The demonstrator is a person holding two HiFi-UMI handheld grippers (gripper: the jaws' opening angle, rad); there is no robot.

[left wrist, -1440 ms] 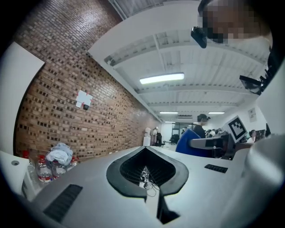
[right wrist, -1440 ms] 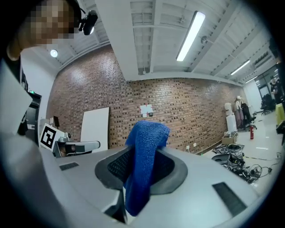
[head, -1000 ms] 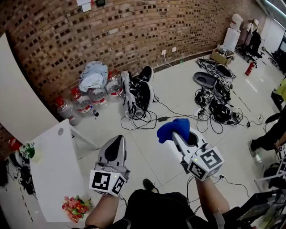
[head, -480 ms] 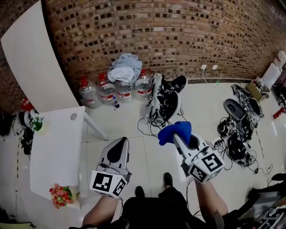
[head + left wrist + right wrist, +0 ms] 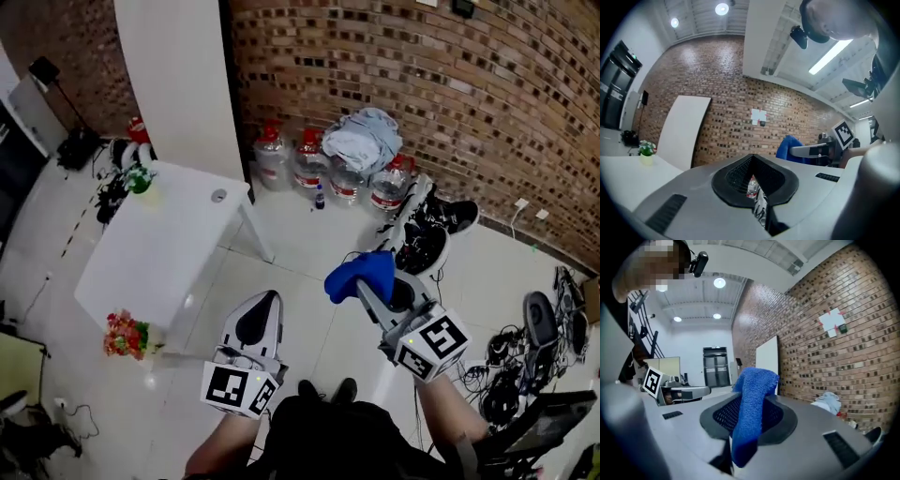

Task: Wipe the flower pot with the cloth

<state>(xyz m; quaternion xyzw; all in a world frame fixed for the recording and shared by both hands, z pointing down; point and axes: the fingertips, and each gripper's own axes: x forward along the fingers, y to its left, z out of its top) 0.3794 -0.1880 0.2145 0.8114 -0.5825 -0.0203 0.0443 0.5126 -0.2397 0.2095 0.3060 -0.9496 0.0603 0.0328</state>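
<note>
Tiled floor [image 5: 298,251] below; right hand-held gripper [image 5: 367,285] outstretched, clamping cloth [image 5: 359,271].

- Cloth [image 5: 752,399]: blue, fuzzy, terry-like fabric.
- Left gripper [image 5: 757,185]: smooth, matt grey plastic shell.
- Wall [image 5: 422,94], upper frame: rough brick.
- Floor [image 5: 300,267], centre: glossy tiles.
- Table [image 5: 159,253], left: smooth white top.

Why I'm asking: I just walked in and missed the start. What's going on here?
A person stands holding a gripper in each hand. The right gripper is shut on a blue cloth; the left gripper is shut and empty. The flower pot sits on the white table off to the left; wiping has not begun.
</note>
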